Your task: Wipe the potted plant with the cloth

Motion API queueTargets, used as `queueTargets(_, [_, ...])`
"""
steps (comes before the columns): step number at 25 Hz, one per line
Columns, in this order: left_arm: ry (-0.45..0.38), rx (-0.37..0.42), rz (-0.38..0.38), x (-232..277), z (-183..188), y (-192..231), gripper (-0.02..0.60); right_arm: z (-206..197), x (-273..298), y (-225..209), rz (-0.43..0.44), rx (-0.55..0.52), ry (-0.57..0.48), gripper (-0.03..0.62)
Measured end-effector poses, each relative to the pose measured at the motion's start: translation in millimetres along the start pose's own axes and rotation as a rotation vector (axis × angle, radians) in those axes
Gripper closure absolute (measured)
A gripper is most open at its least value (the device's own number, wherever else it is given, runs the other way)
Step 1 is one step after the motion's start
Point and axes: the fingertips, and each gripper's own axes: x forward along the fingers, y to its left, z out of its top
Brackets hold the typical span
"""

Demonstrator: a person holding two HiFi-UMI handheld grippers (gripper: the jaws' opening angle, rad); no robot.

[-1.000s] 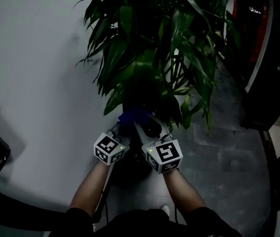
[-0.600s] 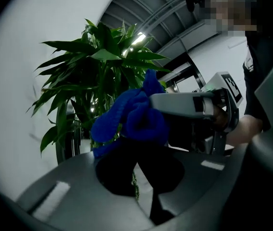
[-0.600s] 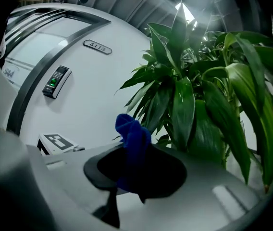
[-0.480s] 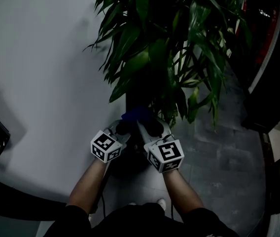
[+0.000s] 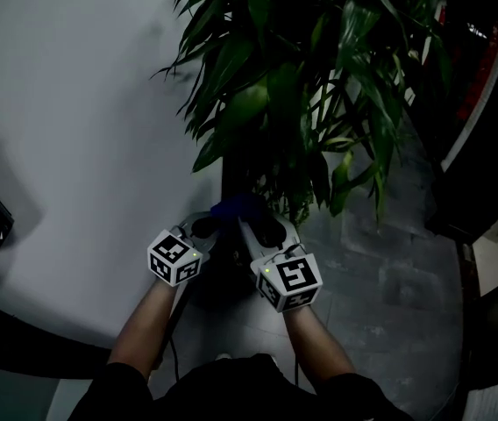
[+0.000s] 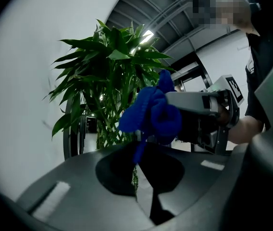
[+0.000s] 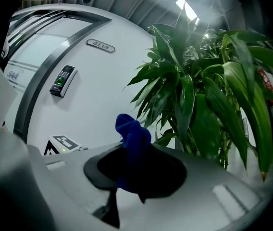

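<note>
Right gripper (image 5: 251, 221): clenched on the blue cloth (image 5: 236, 207). The cloth stands up out of its jaws as a bunched wad, with a short tail hanging below.

Left gripper (image 5: 209, 229): released. Its jaws stand a narrow slit apart, and a plant stalk shows through the slit. The cloth's tail hangs just at their mouth, and I see nothing gripped between them.

Position of the work: the potted plant (image 5: 302, 86) stands at 12 o'clock from both grippers, against the white wall (image 5: 74, 103). Its pot is lost in shadow below the foliage. The cloth is held low, just under the lowest leaves (image 5: 319, 178) and near them. I see no contact.

Governing relation: the leaves are long blades that run outward from upright stems, and the lowest ones droop toward 6 o'clock, tips nearest the grippers. The right gripper, which carries the cloth, is the nearer one to that foliage, which lies at about 1 o'clock from it. The left sits at 9 o'clock of the right, close beside it.

Judgement: wiping has not visibly begun. The stroke should run along a blade's long axis, with the free left gripper supporting the leaf
</note>
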Motion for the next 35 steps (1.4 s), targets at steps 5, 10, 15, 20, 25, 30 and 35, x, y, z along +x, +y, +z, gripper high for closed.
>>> queueTargets(5, [0.014, 0.011, 0.055, -9, 6, 4, 0.575, 12, -11, 7, 0.039, 0.018, -0.025, 0.490])
queueTargets(10, [0.007, -0.018, 0.151, -5, -2, -3, 0.574, 21, -33, 4, 0.096, 0.027, -0.050, 0.490])
queueTargets(15, [0.048, -0.016, 0.176, 23, -17, -39, 0.575, 16, -66, -13, 0.172, 0.047, -0.041, 0.490])
queueTargets(20, [0.013, -0.038, 0.184, 67, -7, -85, 0.575, 14, -114, -44, 0.220, 0.032, -0.022, 0.490])
queueTargets(25, [0.022, -0.052, 0.201, 114, -20, -144, 0.575, -1, -176, -98, 0.174, 0.053, 0.017, 0.490])
queueTargets(30, [0.011, -0.030, 0.132, 185, -16, -222, 0.574, -6, -264, -187, 0.010, 0.048, 0.040, 0.490])
queueTargets(35, [-0.053, -0.033, 0.091, 259, 4, -279, 0.575, -3, -339, -279, -0.173, 0.065, 0.030, 0.490])
